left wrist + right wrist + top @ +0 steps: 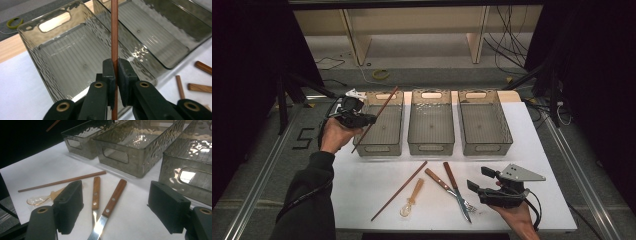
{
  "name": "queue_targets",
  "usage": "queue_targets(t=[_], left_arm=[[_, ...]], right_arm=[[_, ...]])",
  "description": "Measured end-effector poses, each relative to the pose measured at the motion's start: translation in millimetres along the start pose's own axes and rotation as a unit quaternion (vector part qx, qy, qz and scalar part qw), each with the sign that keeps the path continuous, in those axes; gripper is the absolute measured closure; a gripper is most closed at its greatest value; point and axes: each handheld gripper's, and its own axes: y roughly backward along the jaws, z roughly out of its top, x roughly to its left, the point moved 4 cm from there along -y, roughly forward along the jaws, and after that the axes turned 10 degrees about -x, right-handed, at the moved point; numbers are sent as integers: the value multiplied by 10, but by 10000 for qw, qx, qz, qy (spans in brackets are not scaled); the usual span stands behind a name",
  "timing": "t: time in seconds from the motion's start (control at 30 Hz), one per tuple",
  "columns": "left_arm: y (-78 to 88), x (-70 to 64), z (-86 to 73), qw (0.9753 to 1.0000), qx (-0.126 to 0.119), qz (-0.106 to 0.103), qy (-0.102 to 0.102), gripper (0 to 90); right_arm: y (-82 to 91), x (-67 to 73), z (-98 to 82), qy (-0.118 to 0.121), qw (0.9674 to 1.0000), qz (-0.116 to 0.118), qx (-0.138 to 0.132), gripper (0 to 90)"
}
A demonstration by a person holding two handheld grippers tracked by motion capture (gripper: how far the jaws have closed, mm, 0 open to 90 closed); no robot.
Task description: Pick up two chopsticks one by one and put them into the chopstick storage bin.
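High view: the left gripper [362,118] is raised at the near left corner of the left bin [379,123], its jaws clamped on a thin reddish-brown chopstick [382,110]. The stick slants across the gripper, its upper end over the bin's far rim and its lower end hanging below the jaws toward the white table [362,185]. To that gripper's right stand the middle bin [430,122] and right bin [483,121], all three of smoky clear plastic with handle cut-outs. The right gripper [479,179] rests low at the table's near right, jaws spread apart and gripping nothing. Just to its left lie a knife [457,191] and a fork [447,186] with wooden handles, then a clear amber spoon [411,199] and a second chopstick [399,190]. A "5" is marked on the floor beyond the left hand.

Left gripper view: the held chopstick [114,37] runs straight up between the closed pads [110,72], smooth and round, with the left bin [50,65] behind it.

Right gripper view: between the wide-apart jaws lie the knife [110,206] and fork [95,195], handles pointing away; the spoon [40,199] and second chopstick [62,180] sit past the left jaw.
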Motion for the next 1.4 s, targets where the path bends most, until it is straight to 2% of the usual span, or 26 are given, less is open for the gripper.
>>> queue_targets(t=[0.13, 0.47, 0.9, 0.97, 1.07, 1.4], left_arm=[[-61, 54, 55, 10000, -10, 78, -13, 841], [-192, 148, 143, 9998, -168, 81, 104, 840], [-402, 283, 147, 9993, -217, 216, 206, 840], [-415, 291, 142, 9991, -272, 217, 236, 840], [-442, 296, 106, 9993, -228, 241, 196, 840], [-515, 363, -59, 9987, -213, 305, 340, 840]], right_arm=[[-4, -4, -5, -11, 10000, 6, 5, 286], [-18, -1, -18, -23, 10000, 45, 46, 287], [-20, 1, -22, -54, 9999, 86, 33, 287], [-19, 0, -22, -62, 9999, 85, 28, 286], [-18, -3, -21, -70, 9999, 84, 21, 287], [-20, 3, -23, -78, 9999, 125, 26, 286]])
